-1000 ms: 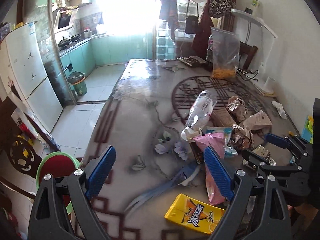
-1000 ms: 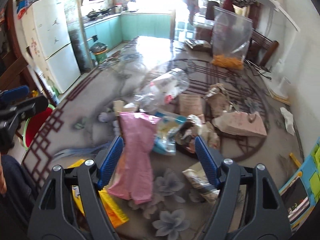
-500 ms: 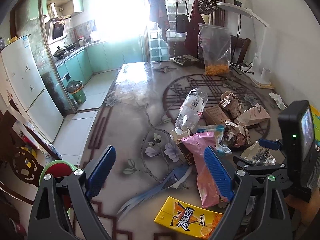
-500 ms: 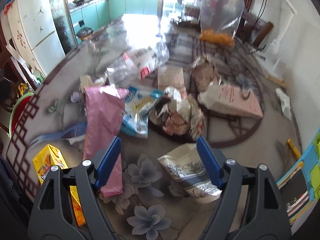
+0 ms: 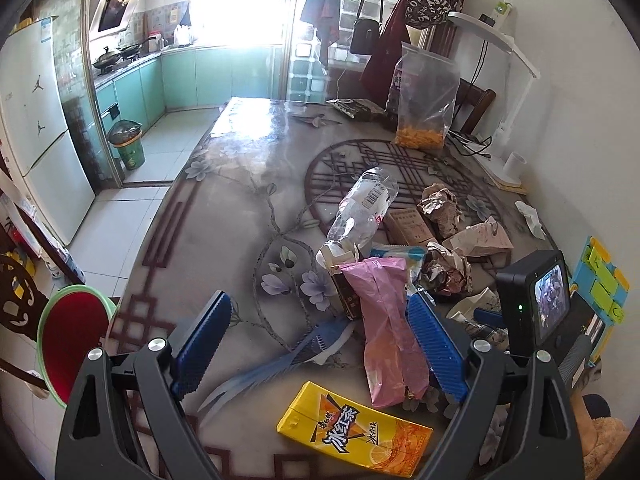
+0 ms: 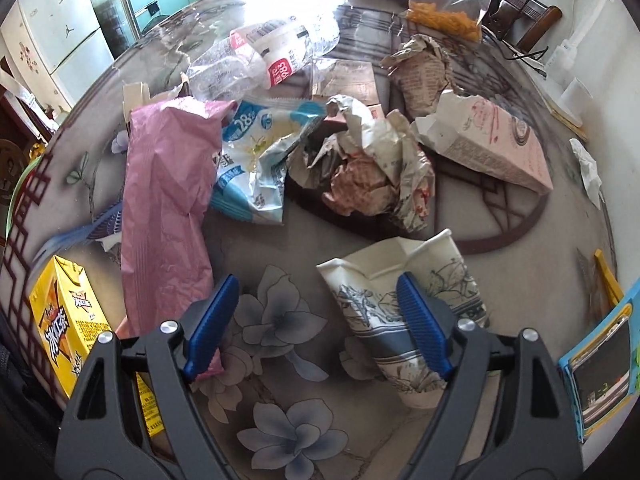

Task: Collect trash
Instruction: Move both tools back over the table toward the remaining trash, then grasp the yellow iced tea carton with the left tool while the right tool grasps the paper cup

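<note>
Trash lies in a heap on the flower-patterned table: a clear plastic bottle, a pink wrapper, a yellow drink carton and crumpled paper. My left gripper hovers open over the table's near edge, its right finger beside the pink wrapper. My right gripper points steeply down, its jaws opening. A crushed paper cup lies between its fingers, close to the right one, and no pad presses on it. The pink wrapper and the yellow carton lie to its left.
A blue-white wrapper, a paper ball and a pink paper bag lie past the cup. At the table's far end stands a clear bag of orange snacks. A green bin and a red stool are on the floor.
The right gripper has sunk toward the table and tipped further down, bringing the crushed cup between its widening fingers. The left gripper has barely moved.
</note>
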